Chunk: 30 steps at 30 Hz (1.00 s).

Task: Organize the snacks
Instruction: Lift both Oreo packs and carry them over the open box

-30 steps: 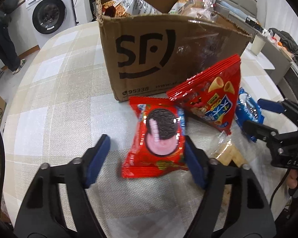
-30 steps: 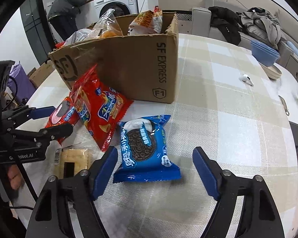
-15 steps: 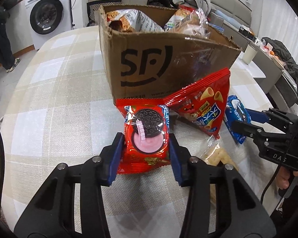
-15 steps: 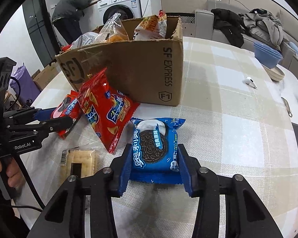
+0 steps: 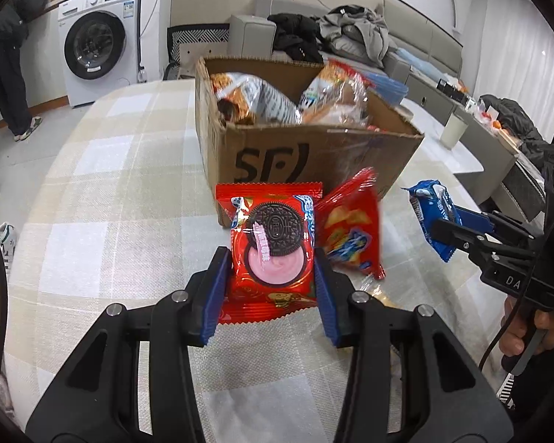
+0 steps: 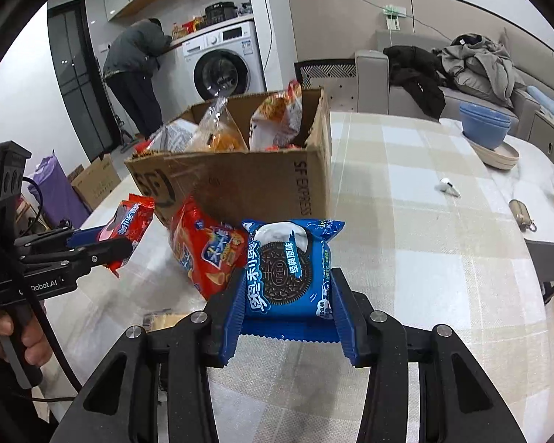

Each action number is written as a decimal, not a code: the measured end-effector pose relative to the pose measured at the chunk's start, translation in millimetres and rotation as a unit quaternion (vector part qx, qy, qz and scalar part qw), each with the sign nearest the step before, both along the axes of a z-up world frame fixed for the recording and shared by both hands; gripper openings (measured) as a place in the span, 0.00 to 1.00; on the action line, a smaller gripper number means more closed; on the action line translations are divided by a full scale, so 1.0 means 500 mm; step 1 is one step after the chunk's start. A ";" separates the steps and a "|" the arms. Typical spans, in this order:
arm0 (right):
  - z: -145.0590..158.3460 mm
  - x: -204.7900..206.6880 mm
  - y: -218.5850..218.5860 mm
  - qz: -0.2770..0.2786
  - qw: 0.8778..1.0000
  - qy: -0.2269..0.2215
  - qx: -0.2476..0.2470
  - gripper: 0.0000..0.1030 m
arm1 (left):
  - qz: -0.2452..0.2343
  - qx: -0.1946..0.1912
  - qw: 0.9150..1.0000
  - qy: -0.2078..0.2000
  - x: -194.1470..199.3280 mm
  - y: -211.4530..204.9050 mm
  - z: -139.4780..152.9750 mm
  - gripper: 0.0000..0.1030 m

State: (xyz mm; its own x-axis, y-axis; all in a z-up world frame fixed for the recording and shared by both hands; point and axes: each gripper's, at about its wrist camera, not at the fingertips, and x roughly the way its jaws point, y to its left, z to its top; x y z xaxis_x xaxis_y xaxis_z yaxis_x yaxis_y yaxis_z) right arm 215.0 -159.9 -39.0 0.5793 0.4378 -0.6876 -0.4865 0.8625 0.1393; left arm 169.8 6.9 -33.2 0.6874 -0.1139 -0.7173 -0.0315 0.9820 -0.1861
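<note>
Right now your biggest landmark is the checked tablecloth, filling the lower half of both views. On it, at upper centre of the left wrist view, stands the open SF cardboard box, with snack bags sticking up past its rim; in the right wrist view it sits at centre left. A red chip bag leans against the box front, just right of centre in the left view and left of centre in the right view.

Your left gripper is clamped on the red Oreo pack, its blue pads pressing both side edges, at lower centre of the left view. The pack is held up in front of the box's printed face; in the right view it shows at the left edge, raised off the cloth.

Your right gripper is closed on the blue Oreo pack, pads squeezing its sides, at lower centre of the right view. In the left view that pack appears at the right edge, lifted above the table and well apart from the red one.

A cracker packet lies on the cloth at lower left of the right view, mostly hidden by the gripper body.
</note>
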 end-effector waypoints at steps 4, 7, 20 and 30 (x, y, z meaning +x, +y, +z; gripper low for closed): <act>0.020 -0.006 -0.005 0.000 1.000 -0.014 0.014 0.43 | 0.000 -0.006 1.000 -0.015 -0.027 0.011 0.035 0.40; 0.033 -0.011 -0.008 0.000 0.999 -0.023 0.026 0.43 | 0.001 -0.002 1.000 -0.027 -0.050 0.011 0.057 0.40; 0.086 -0.022 -0.018 0.001 0.996 -0.060 0.071 0.43 | 0.000 -0.019 0.997 -0.069 -0.087 0.034 0.163 0.40; 0.123 -0.012 0.000 0.008 0.992 -0.087 0.086 0.43 | 0.000 -0.008 0.996 -0.084 -0.040 0.031 0.204 0.40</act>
State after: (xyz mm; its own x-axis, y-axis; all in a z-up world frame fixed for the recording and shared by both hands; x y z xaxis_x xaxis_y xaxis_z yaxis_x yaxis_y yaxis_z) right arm 208.9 -160.0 22.7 0.6747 0.5503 -0.4919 -0.5293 0.8252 0.1972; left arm 149.6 22.6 68.8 0.7975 -0.1244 -0.5903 0.0017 0.9790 -0.2040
